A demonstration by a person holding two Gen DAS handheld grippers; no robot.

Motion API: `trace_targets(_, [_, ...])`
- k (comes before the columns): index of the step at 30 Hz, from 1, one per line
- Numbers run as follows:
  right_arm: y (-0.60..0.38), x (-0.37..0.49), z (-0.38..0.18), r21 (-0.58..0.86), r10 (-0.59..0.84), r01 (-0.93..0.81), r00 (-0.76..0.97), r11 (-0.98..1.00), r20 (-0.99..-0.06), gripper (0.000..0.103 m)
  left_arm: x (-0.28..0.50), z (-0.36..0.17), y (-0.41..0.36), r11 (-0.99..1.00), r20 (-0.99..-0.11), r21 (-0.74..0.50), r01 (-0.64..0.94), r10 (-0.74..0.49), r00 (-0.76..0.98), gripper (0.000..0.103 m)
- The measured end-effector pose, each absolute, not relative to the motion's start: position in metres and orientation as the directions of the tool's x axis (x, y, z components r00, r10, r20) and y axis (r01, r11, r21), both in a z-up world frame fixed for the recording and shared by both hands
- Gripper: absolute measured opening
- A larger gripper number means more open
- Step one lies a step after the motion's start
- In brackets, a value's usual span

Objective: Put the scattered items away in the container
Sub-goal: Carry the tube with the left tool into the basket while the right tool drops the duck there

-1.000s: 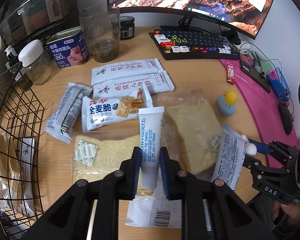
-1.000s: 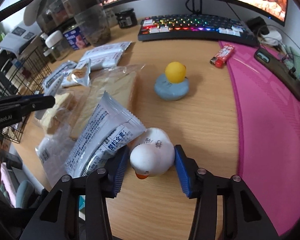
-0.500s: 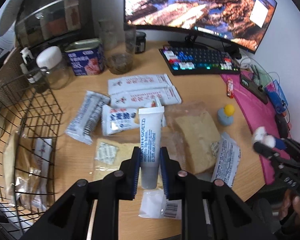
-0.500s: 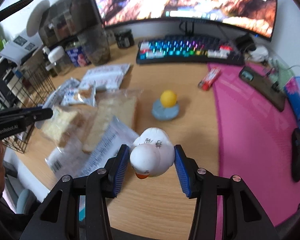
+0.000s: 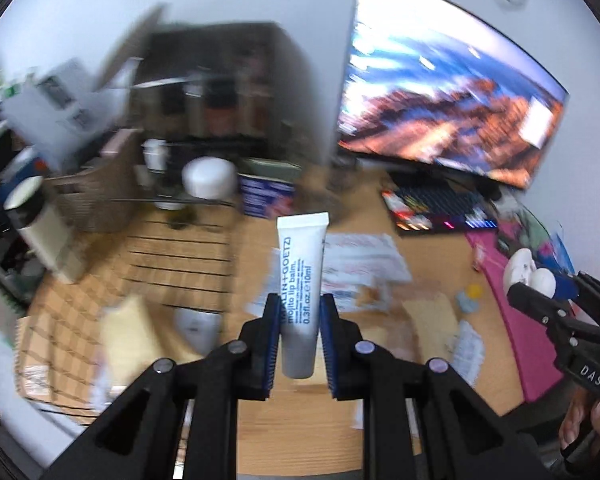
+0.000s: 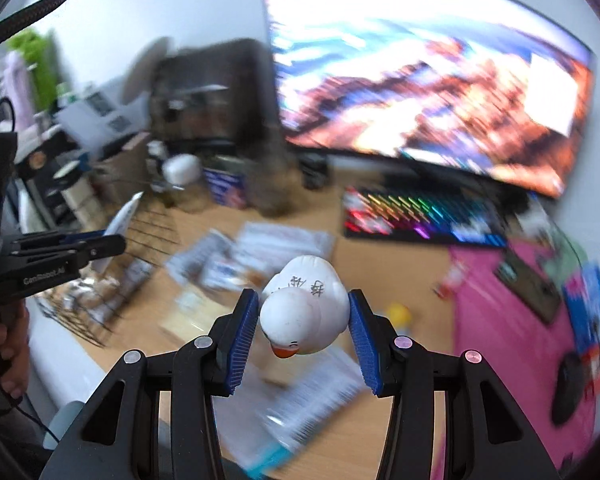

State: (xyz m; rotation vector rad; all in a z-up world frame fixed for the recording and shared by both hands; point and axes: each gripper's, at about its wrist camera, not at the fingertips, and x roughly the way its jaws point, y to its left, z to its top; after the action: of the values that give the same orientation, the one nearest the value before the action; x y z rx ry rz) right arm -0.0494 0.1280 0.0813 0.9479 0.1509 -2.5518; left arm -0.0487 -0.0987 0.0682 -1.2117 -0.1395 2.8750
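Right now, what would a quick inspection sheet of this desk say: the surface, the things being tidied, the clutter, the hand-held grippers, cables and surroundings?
Surface: wooden desk, pink mat on the right.
Job's things: lip balm tube and white toy duck, both held; wire basket already holds packets; snack packets lie on the desk.
Clutter: blue tin, white-lidded jar, lit keyboard, mouse.
Grippers: left hand-held gripper shut on the tube; right hand-held gripper shut on the duck.
Cables: black sheathed cable, top left of the right view.
Surroundings: monitor; blurred shelves.
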Motion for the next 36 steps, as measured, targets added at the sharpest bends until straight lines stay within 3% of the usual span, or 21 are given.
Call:
trace_targets(9, [-0.054,-0.055,0.089,0.078,-0.581,0.701,-0.518,-0.709,-0.628,0.047,-0.021,0.058,-0.224,-0.962,-0.723,-0.079,0.261,-0.125,-0.679,0.021])
trace_targets(18, [-0.136,-0.054,0.061,0.122,-0.624,0.767,-0.406,-0.63,-0.668,0.047,-0.012,0.035,-0.27,-0.944,-0.748,-0.095,0.317,-0.143,-0.649,0.021])
trace_targets(19, [-0.14,-0.055,0.06,0.125,-0.623,0.766,-0.404,-0.631,-0.67,0.048,-0.012,0.034,-0.272,-0.944,-0.749,-0.088,0.319,-0.149,-0.646,0.03])
trace_targets(20, [-0.141,-0.055,0.06,0.124,-0.622,0.763,-0.408,-0.634,-0.668,0.048,-0.011,0.034,-0.272,-0.943,-0.747,-0.077,0.325,-0.161,-0.645,0.048])
trace_targets(22, [-0.142,-0.055,0.06,0.115,-0.613,0.755,-0.423,-0.645,-0.667,0.065,-0.008,0.035,-0.272,-0.94,-0.736,-0.066,0.334,-0.18,-0.653,0.06])
trace_targets(24, [-0.141,-0.054,0.062,0.115,-0.614,0.752,-0.429,-0.649,-0.662,0.07,-0.004,0.037,-0.274,-0.938,-0.734,-0.079,0.338,-0.175,-0.657,0.06])
trace_targets(36, [-0.084,-0.056,0.079,0.15,-0.618,0.703,-0.478,-0.695,-0.625,0.07,0.0,0.055,-0.245,-0.949,-0.712,-0.049,0.311,-0.185,-0.678,0.06])
